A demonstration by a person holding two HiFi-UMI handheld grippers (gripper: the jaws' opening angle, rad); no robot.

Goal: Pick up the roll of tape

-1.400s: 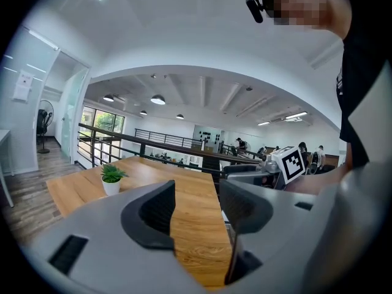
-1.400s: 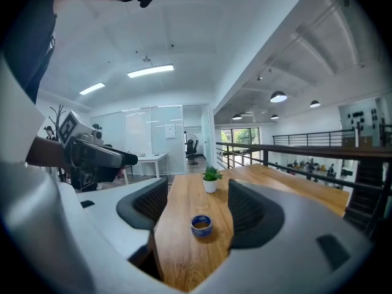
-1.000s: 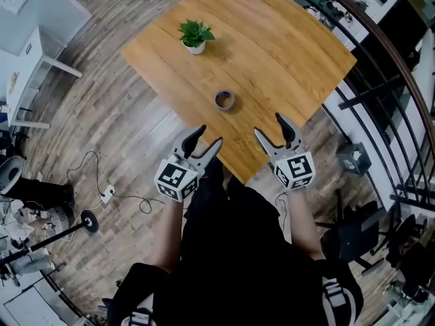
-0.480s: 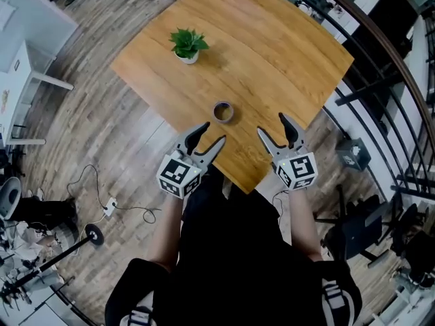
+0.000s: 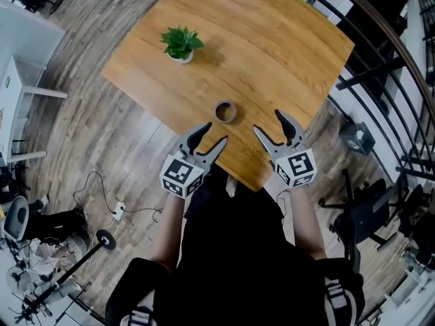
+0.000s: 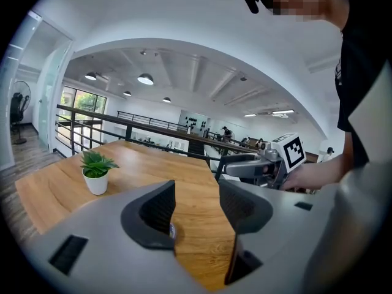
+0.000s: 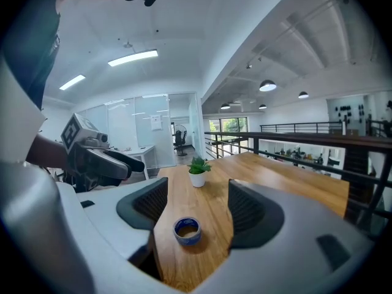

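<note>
Change: your two grippers have closed in on the roll of tape [image 5: 225,111] since a second ago, and their jaw tips now reach over the table [image 5: 285,39] at its near corner.
Roll of tape: it sits on the table toward the near corner, well in from both edges that meet there. It is ahead of both grippers and between them, and neither touches it.
Axis: the roll lies flat on its side face with its hole facing up, so its axis stands upright. Being a round ring, it has no long side across the table.
Left gripper [image 5: 213,134]: your jaws are spread with only tabletop between them. In the left gripper view just a sliver of the roll peeks past the inner edge of the left jaw.
Right gripper [image 5: 268,122]: your jaws are spread and hold nothing. In the right gripper view the roll lies on the wood ahead, framed in the gap between them.
Potted plant [image 5: 181,43]: it stands upright near the table's left corner, well apart from the roll.
</note>
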